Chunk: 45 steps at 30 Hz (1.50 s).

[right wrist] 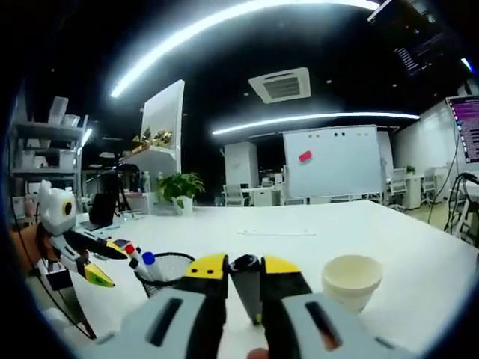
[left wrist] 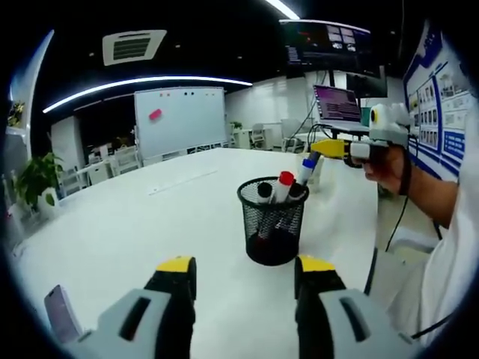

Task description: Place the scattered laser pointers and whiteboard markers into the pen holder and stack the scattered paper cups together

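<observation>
Left gripper view: a black mesh pen holder (left wrist: 274,221) stands on a white worktop (left wrist: 135,224), near the edge closest to the person, just ahead of the left claw (left wrist: 245,271), whose yellow-tipped jaws stand wide apart with nothing between them. A red-capped marker (left wrist: 284,184) and a black-capped one (left wrist: 264,191) already stand in the holder. From the right, the right claw (left wrist: 320,148) reaches over the rim, closed on a blue-capped marker (left wrist: 305,169) angled down into the holder.

Right gripper view: the right claw's jaws are pinched on a dark, tapered object (right wrist: 248,284), apparently that marker's body. A cream paper cup (right wrist: 352,280) stands upright just to its right. At far left the left claw (right wrist: 105,262) sits beside the holder.

The step in hand looks like dropping this marker in. To do it well, tip the marker closer to upright, ease its lower end past the markers already inside, and part the jaws only once it is well below the rim. The light mesh holder may tip if nudged, so come down from above. The cup has yet to be stacked.
</observation>
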Available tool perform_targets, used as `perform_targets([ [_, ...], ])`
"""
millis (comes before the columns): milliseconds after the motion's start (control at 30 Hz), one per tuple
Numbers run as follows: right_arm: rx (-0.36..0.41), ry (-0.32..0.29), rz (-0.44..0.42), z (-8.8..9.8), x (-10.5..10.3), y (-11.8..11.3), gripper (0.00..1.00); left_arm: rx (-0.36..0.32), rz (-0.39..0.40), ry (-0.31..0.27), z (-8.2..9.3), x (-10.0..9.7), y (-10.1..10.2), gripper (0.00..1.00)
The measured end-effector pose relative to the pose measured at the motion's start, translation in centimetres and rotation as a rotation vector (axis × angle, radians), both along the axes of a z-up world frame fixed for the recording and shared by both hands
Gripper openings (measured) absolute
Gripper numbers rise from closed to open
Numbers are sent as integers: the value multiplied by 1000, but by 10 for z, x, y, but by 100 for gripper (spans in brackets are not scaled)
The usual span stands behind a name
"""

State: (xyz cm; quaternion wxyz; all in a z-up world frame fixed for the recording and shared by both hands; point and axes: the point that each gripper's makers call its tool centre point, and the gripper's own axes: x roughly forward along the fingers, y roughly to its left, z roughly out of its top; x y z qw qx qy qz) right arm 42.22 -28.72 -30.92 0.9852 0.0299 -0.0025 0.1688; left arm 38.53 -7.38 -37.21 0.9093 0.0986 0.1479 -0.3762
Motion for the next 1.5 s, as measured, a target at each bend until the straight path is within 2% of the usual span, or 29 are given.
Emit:
perform_targets([
  [267,6,-4,19,3,-1,5,17,-14,-4,-10,4,0,0,53],
  [833,0,-10,36,9,-4,11,16,7,-4,-6,1,1,1,53],
  [1500,22,-21,53,19,-3,17,16,-3,-3,-11,4,-1,2,53],
])
